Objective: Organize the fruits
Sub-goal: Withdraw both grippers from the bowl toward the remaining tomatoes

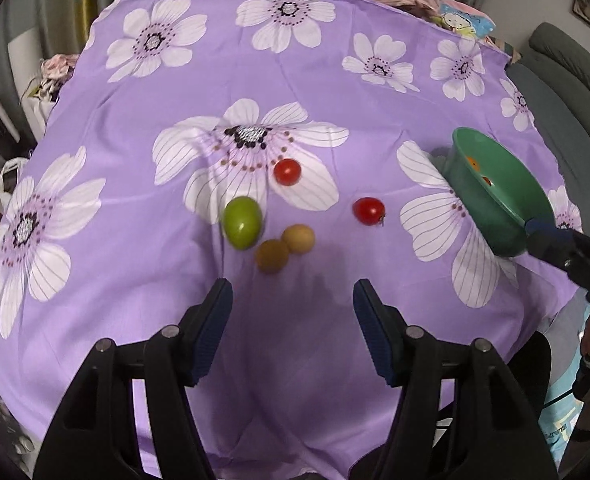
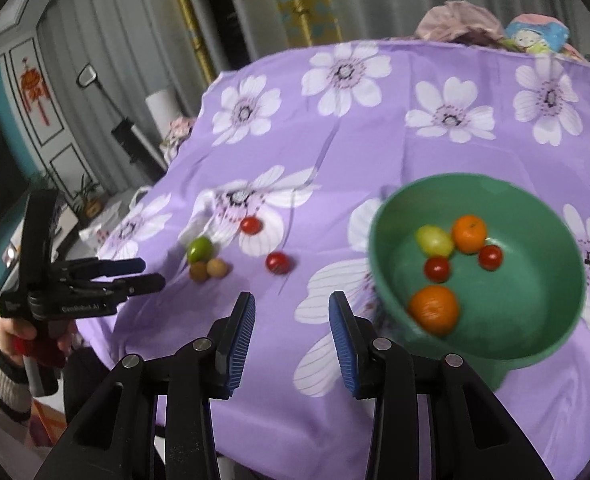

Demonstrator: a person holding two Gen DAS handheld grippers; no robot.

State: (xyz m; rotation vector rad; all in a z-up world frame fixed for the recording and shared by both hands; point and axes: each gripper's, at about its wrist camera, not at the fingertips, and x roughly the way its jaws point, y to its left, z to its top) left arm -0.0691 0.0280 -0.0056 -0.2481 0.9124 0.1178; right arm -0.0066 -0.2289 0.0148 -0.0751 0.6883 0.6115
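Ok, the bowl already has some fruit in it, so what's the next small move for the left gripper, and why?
Probably ease the left gripper forward and down over the nearest brown fruit. Its jaws are open and empty, five fruits lie loose on the cloth, and that one is closest. The green bowl waits to the right.

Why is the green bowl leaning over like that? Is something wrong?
Yes, the green bowl looks tipped on its side, its rim touching the right gripper. Its fruit stays inside; five more pieces, including a green fruit, lie loose on the cloth.

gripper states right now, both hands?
Left gripper: open, nothing between the fingers, above the cloth near the loose fruit.
Right gripper: jaws apart, empty; the green bowl sits beside it, not gripped.
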